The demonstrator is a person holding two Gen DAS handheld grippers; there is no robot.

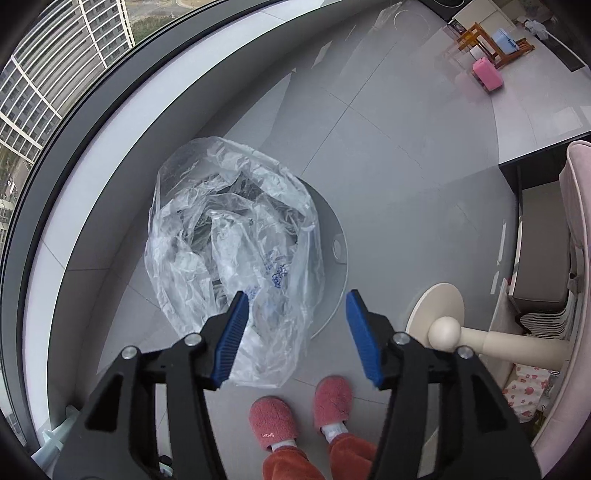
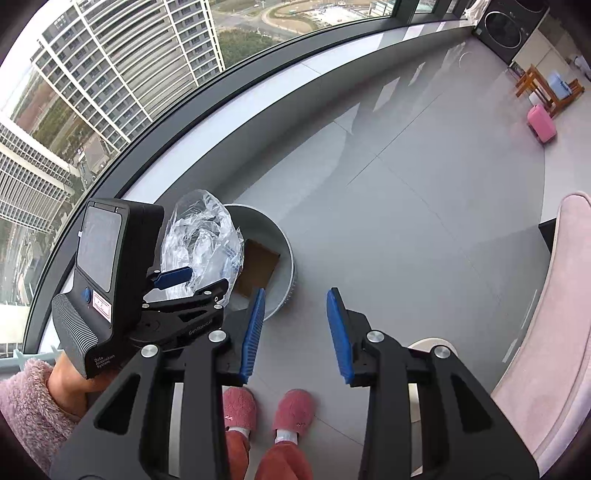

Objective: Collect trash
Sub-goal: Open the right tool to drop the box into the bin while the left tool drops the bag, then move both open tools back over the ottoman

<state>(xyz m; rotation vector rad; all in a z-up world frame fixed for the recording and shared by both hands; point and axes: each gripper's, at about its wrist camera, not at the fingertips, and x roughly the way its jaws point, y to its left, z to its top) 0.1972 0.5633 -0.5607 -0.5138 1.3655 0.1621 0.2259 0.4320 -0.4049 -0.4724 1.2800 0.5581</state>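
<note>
Hovering my wide-open left gripper [image 1: 295,332] over the crumpled clear plastic bag [image 1: 232,236], I'm risking snagging it off the round grey bin [image 2: 284,254], right gripper [image 2: 295,332] also gaping empty.

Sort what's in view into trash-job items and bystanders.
Job:
clear plastic bag
grey round bin
cardboard box inside the bin
left gripper, open
right gripper, open

Bystanders:
pink suitcase
wooden stool
blue container
washing machine
pink chair

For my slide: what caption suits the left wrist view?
Open left hand-held gripper above clear plastic bag over grey bin.
</note>
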